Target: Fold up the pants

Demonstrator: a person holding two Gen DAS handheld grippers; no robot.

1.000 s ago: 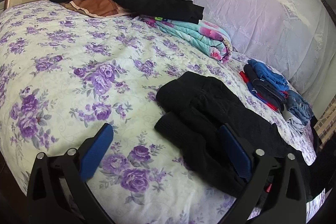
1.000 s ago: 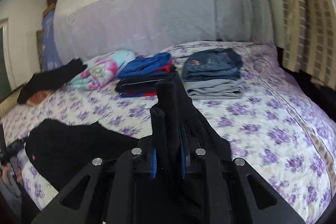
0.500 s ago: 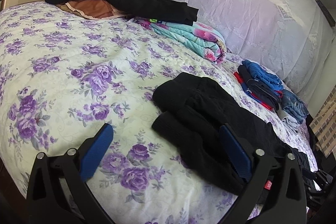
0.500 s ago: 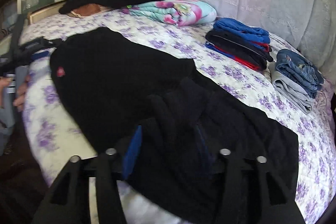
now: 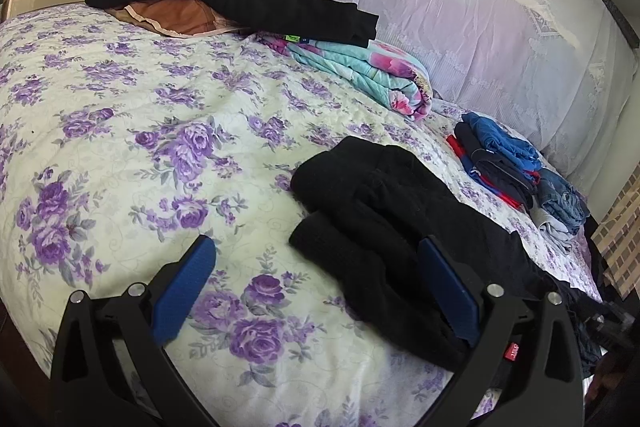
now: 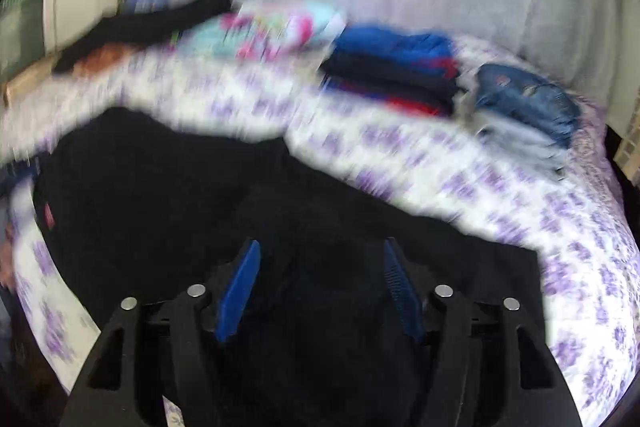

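Black pants lie across the bed, on its cream cover printed with purple roses. In the left wrist view the two leg ends sit side by side near the middle of the bed, and the dark cloth runs from there toward the bed's right edge. The left gripper hangs just above the cover with its jaws spread wide; its right blue pad is over the edge of one leg, the left pad over bare cover, and nothing is clamped between them.

The right wrist view is smeared by motion. The right gripper is low over a bunched fold of the same pants; its jaws have just been opening and stand apart, with black cloth lying between the pads but not pinched.

Along the far side of the bed, against a pale lace-covered headboard, sit a long folded black garment over something brown, a turquoise-and-pink floral bundle, a blue, dark and red folded stack, and folded jeans.
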